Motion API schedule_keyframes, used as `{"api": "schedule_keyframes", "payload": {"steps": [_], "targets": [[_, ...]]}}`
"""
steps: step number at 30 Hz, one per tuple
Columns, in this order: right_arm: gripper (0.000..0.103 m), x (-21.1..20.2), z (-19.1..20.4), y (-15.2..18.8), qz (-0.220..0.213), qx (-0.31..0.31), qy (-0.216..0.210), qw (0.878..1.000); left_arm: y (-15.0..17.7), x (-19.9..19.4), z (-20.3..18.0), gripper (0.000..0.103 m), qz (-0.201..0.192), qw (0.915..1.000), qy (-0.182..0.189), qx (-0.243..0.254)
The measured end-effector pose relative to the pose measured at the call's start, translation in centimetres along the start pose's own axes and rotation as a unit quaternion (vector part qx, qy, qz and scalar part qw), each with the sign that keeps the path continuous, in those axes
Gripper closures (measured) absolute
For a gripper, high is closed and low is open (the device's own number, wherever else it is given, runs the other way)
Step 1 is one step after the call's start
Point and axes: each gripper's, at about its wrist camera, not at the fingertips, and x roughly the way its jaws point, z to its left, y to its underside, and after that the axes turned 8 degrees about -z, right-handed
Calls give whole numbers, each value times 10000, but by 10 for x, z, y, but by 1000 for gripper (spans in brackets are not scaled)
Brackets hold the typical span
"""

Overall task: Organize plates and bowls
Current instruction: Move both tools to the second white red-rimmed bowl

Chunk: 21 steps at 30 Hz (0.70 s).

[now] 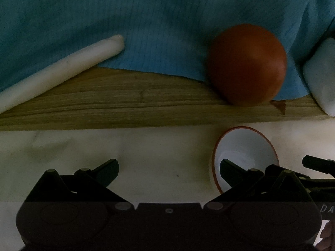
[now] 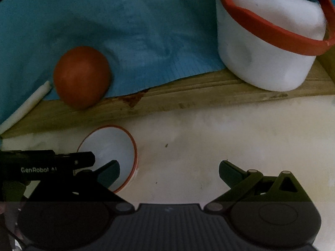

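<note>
A small white bowl with a red rim (image 1: 245, 148) sits on the pale counter, just in front of a wooden board. It also shows in the right wrist view (image 2: 111, 144). My left gripper (image 1: 169, 170) is open and empty, its right finger in front of the bowl. My right gripper (image 2: 169, 170) is open and empty, its left finger in front of the bowl. The left gripper's body (image 2: 46, 163) shows at the left edge of the right wrist view.
A wooden board (image 1: 125, 102) carries a blue cloth (image 1: 146, 27), a tomato (image 1: 248, 67) and a white rolling pin (image 1: 60, 71). A large white container with a red rim (image 2: 270, 39) stands on the board at the right.
</note>
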Motion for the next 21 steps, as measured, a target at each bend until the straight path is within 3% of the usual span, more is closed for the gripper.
{"api": "schedule_keyframes", "payload": {"steps": [8,9,11,21], "targets": [[1,7,7,3,67,-161,87,9998,-8,8,-3,1,70,9999,-74,58],[2,9,7,3,101,-139,129,9998,-10,9,-2,1,-69,9999,39,102],[10,8,6,2,166,-31,101,9998,-12,10,-3,1,-58,9999,25,97],[28,14,10,1,218,-11,-144,9997,-13,13,-5,2,31,10000,-1,91]]}}
